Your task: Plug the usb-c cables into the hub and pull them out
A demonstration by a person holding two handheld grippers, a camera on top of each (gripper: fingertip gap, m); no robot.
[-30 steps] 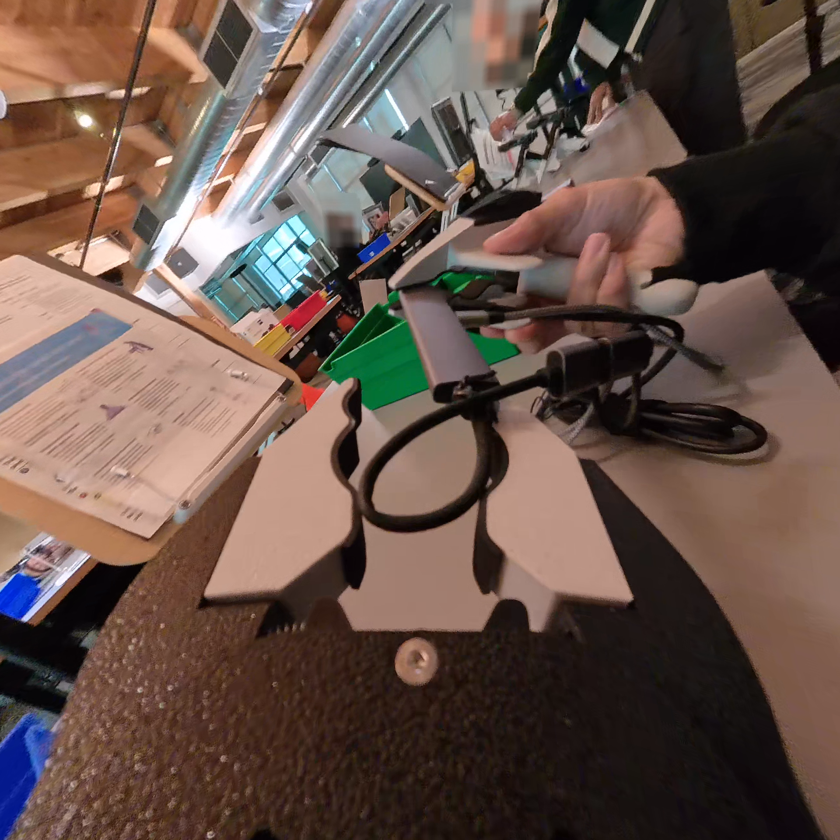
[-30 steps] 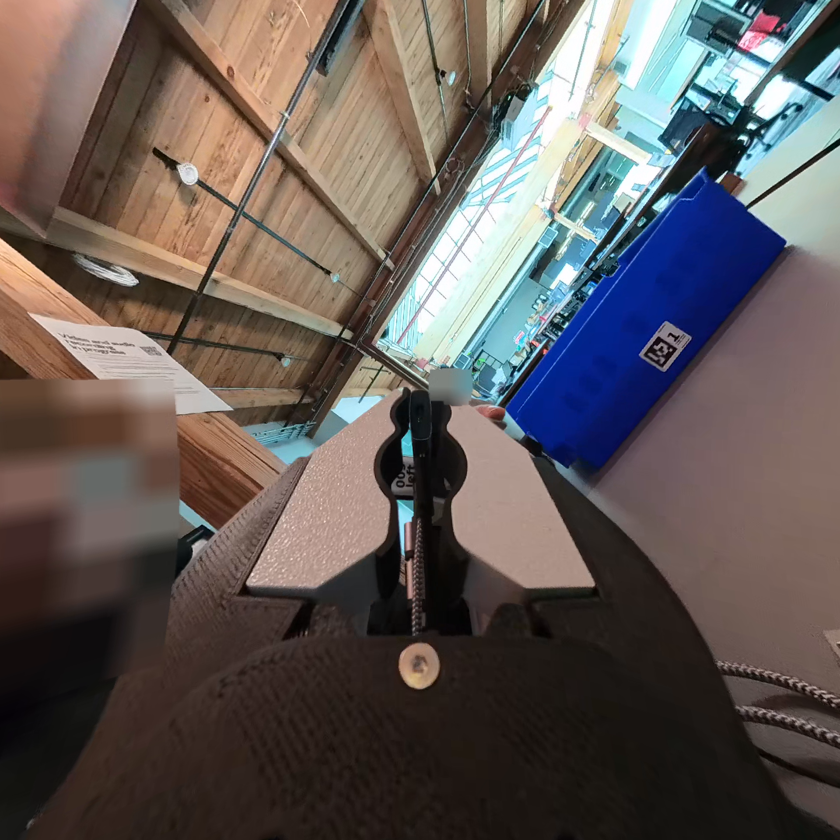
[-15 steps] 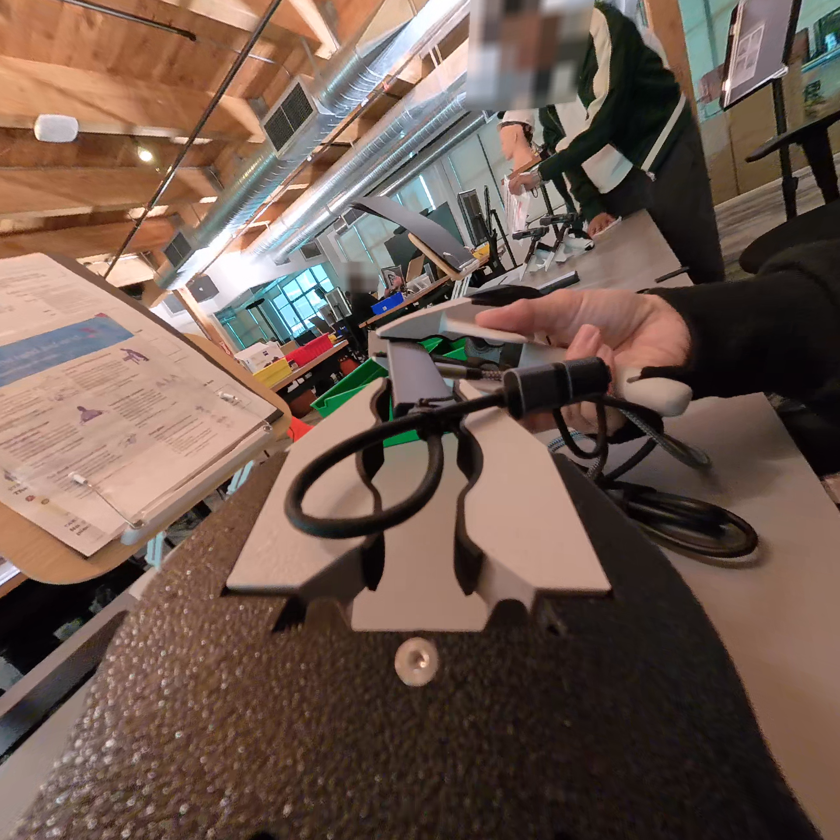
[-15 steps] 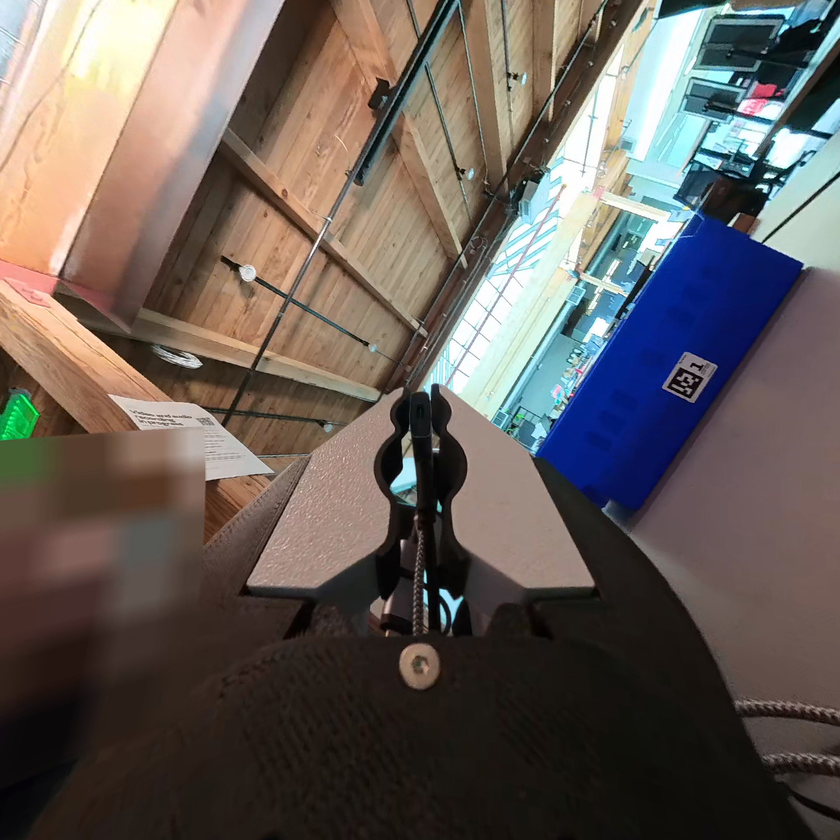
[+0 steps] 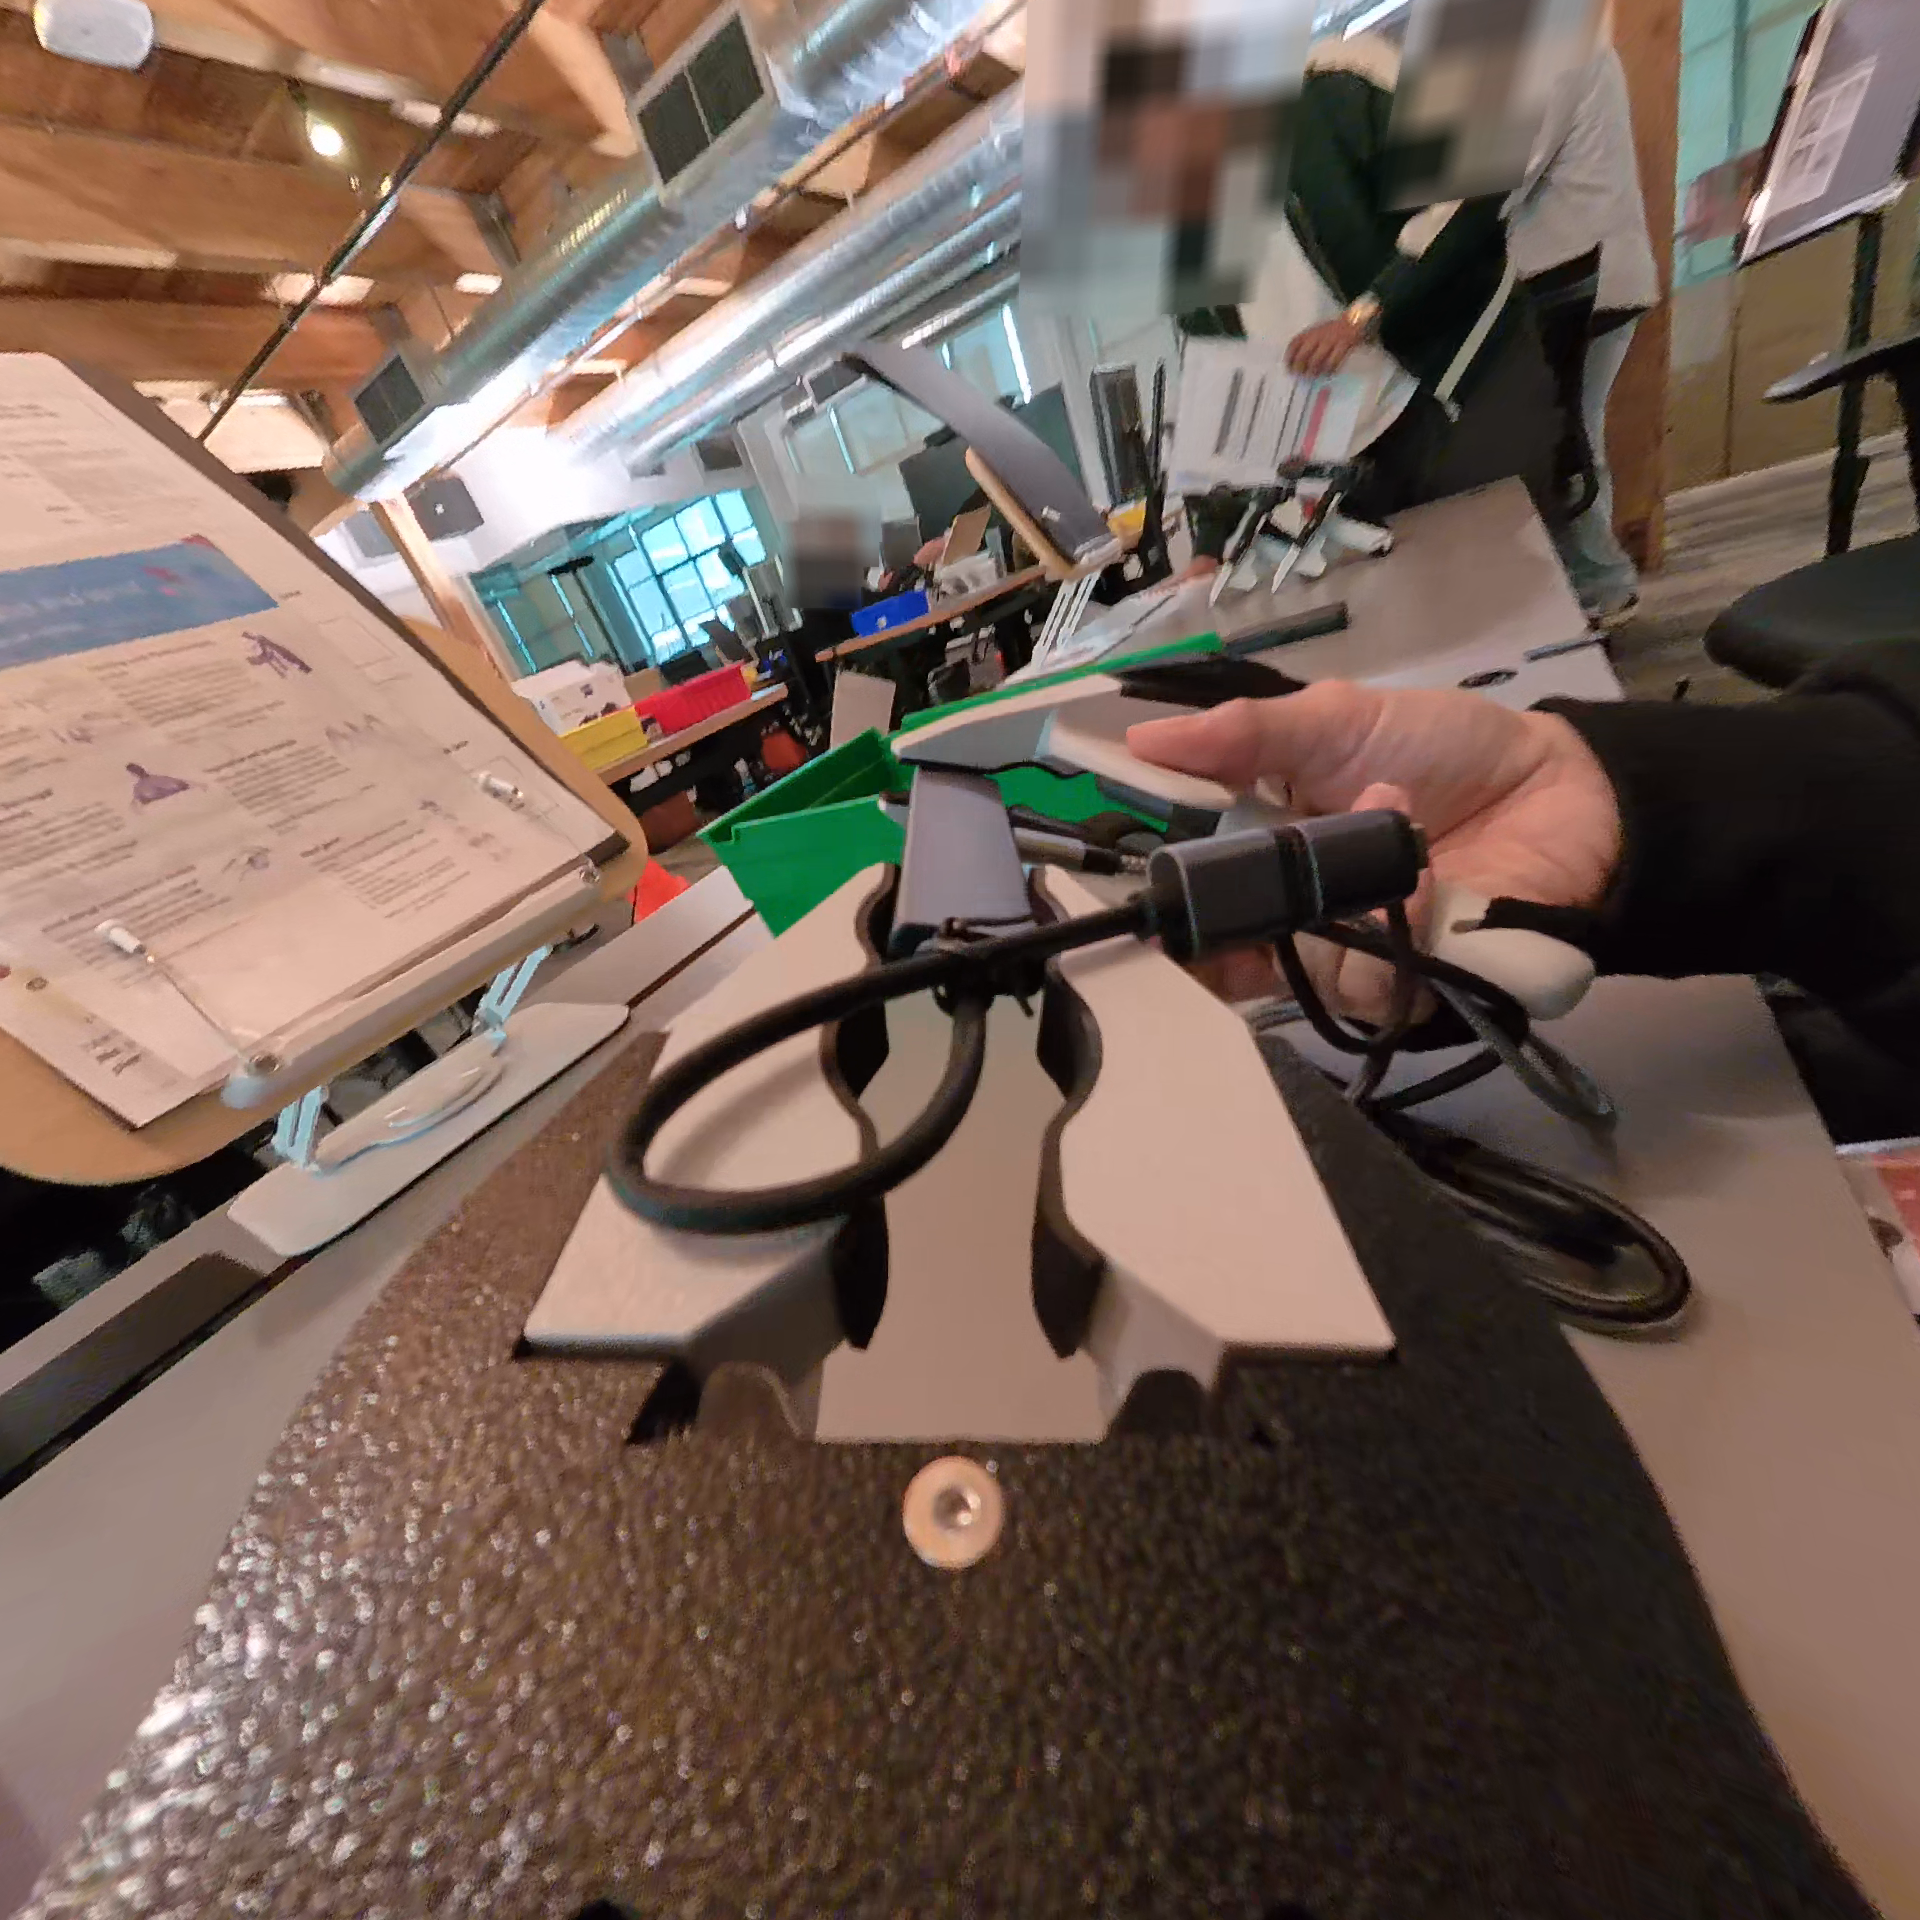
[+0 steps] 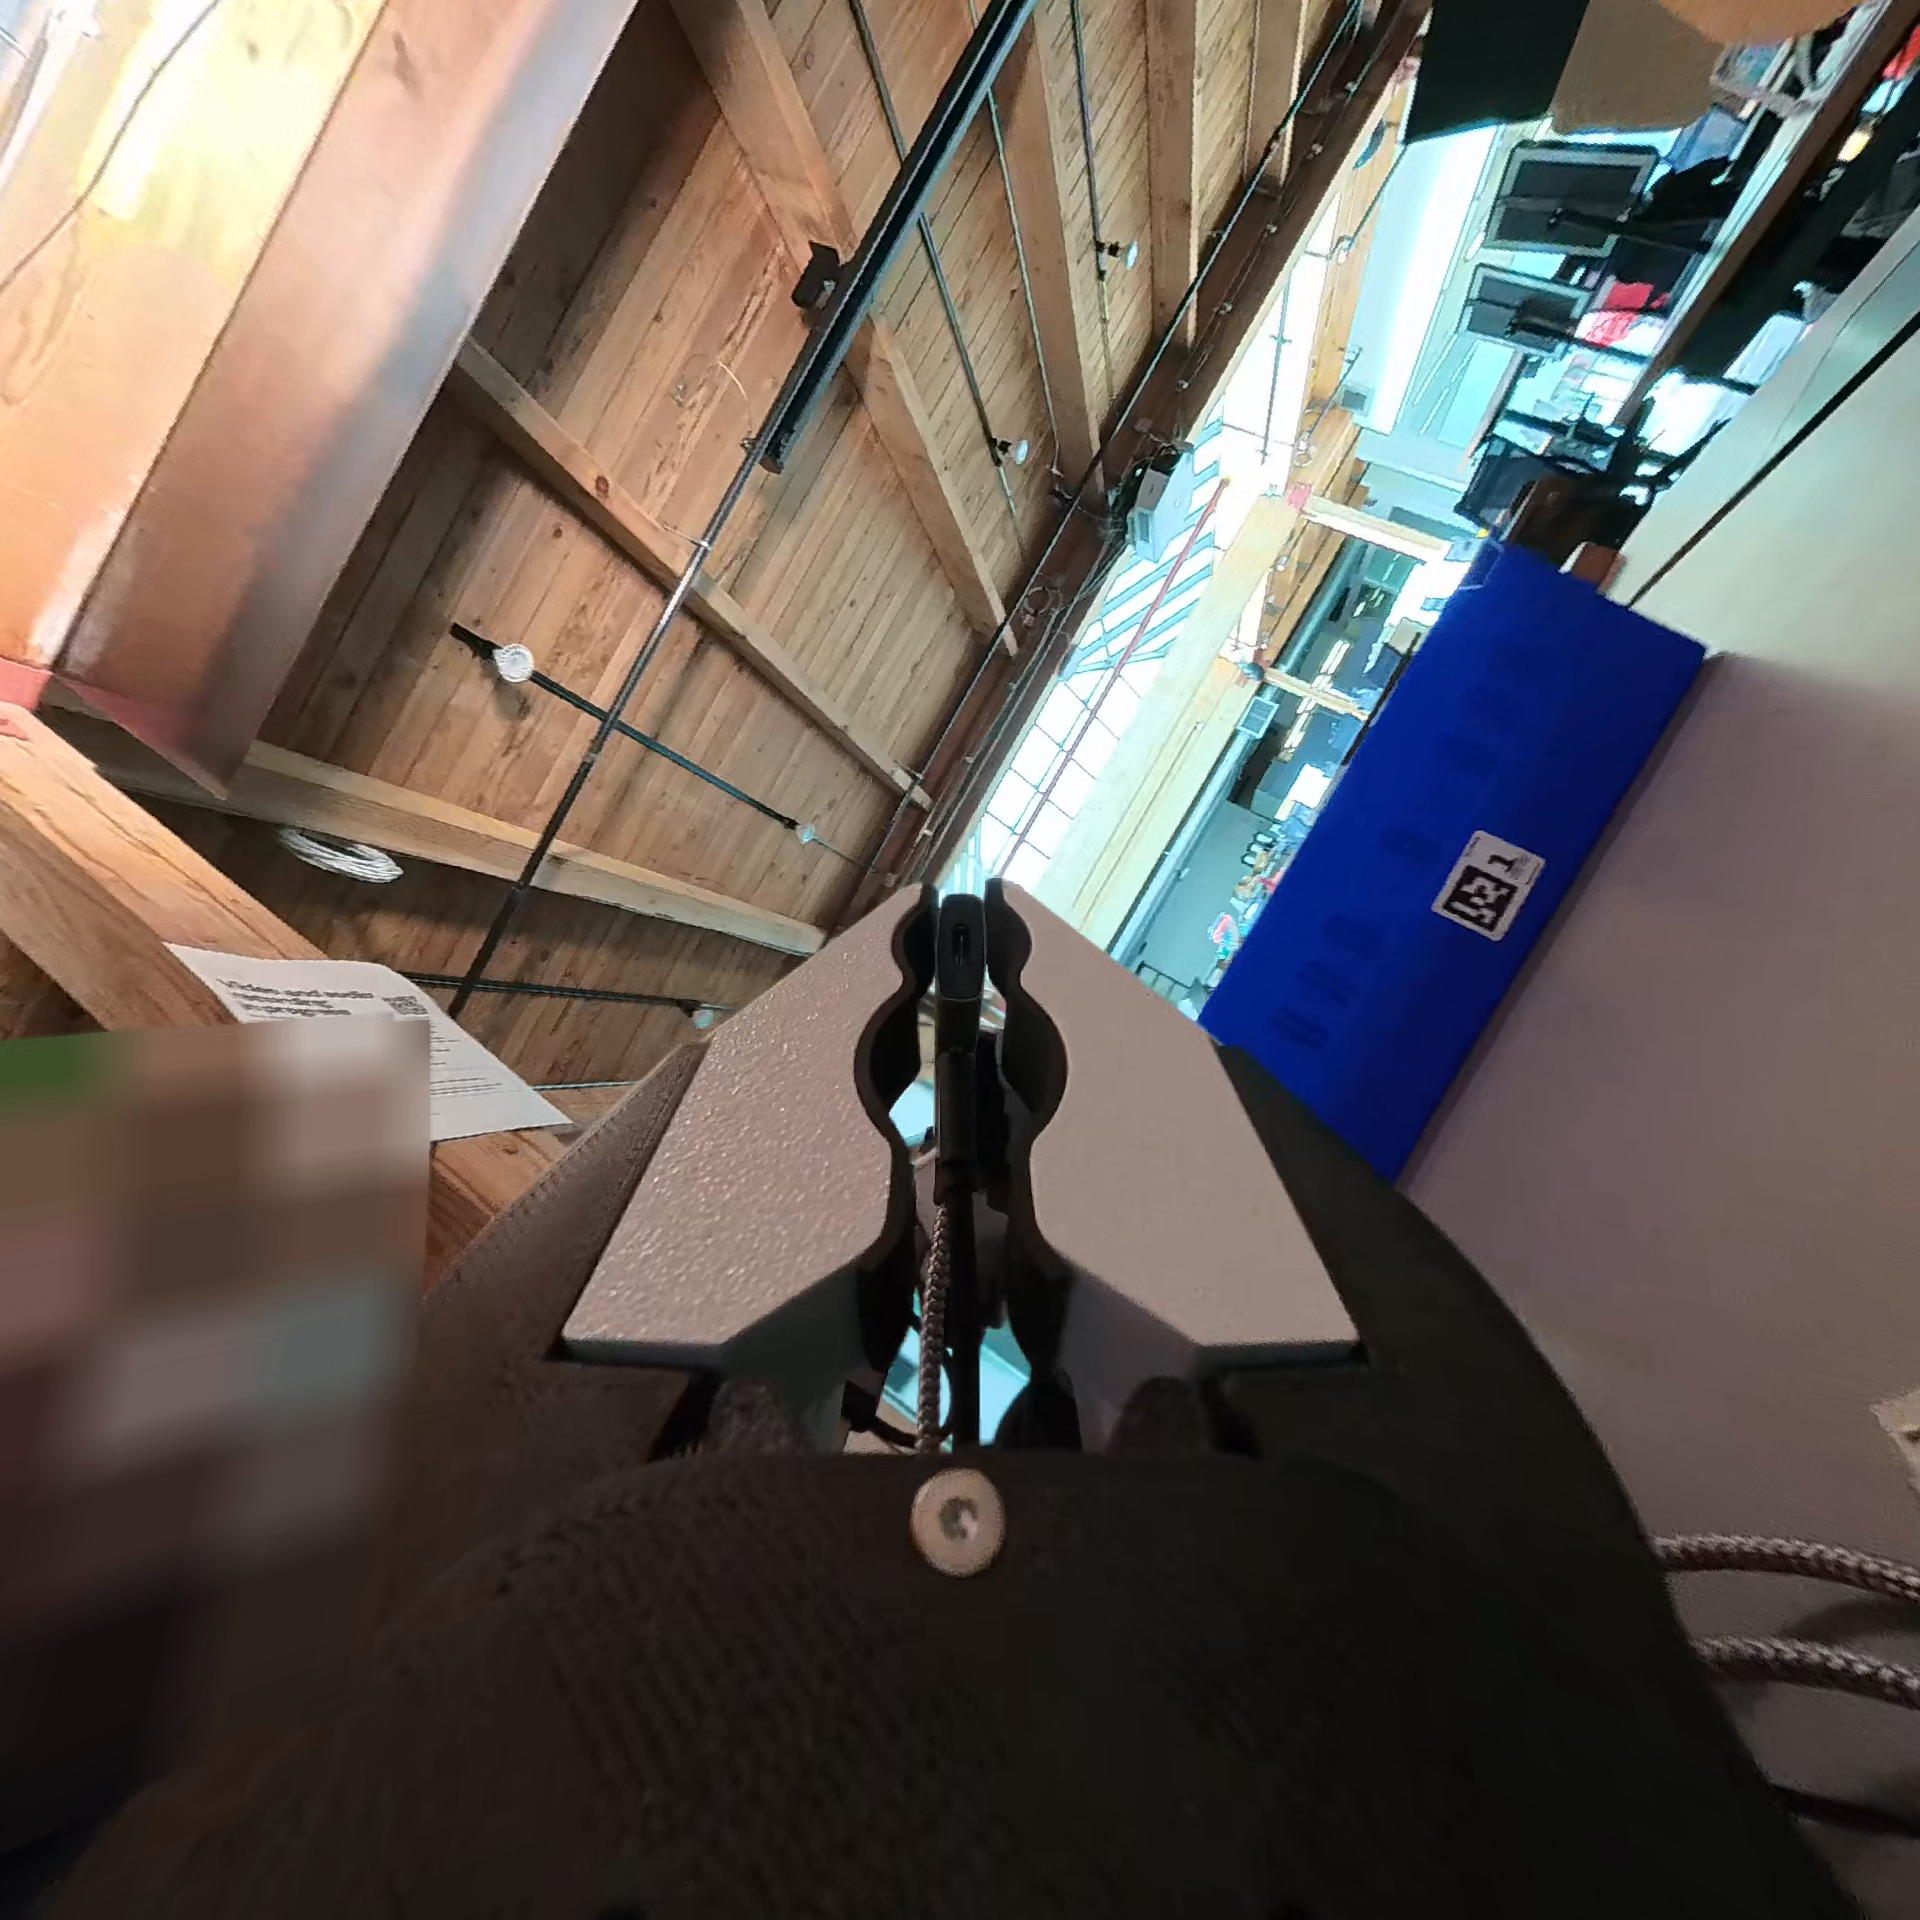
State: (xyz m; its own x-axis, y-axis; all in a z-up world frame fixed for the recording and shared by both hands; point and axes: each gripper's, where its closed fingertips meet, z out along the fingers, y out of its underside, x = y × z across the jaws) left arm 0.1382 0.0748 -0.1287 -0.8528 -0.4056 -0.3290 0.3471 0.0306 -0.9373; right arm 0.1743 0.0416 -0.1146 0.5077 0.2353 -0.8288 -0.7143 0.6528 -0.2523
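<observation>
Left tool (image 5: 961, 935), nearest in its own view, has its two grey fingers (image 5: 1174, 1122) drawn in on the near end of the grey hub (image 5: 951, 852), which stands out forward between the tips; the grip at the tail end leaves the hub's side free for a plug. From that gripped end the hub's own black lead (image 5: 790, 1101) curls in a loop over the left finger and runs right to a thick black connector (image 5: 1288, 883), held clear of the desk (image 5: 1745, 1299). Beyond the hub, the right tool (image 5: 997, 743) lies level in the person's right hand (image 5: 1455, 800) with its tip just beside the hub's far end, presumably lined up for insertion; whether the plug is already seated cannot be told. In the right wrist view this tool is shut almost completely on a black usb-c plug (image 6: 958, 945), pinched at the very tips so that its metal end points forward, while the braided cable (image 6: 935, 1320) trails back between the fingers. Slack braided cable and coiled black cable (image 5: 1558, 1236) lie on the desk. Farther off stand a green bin (image 5: 821, 842), a blue bin (image 6: 1455, 862) and a document stand (image 5: 208, 748).
</observation>
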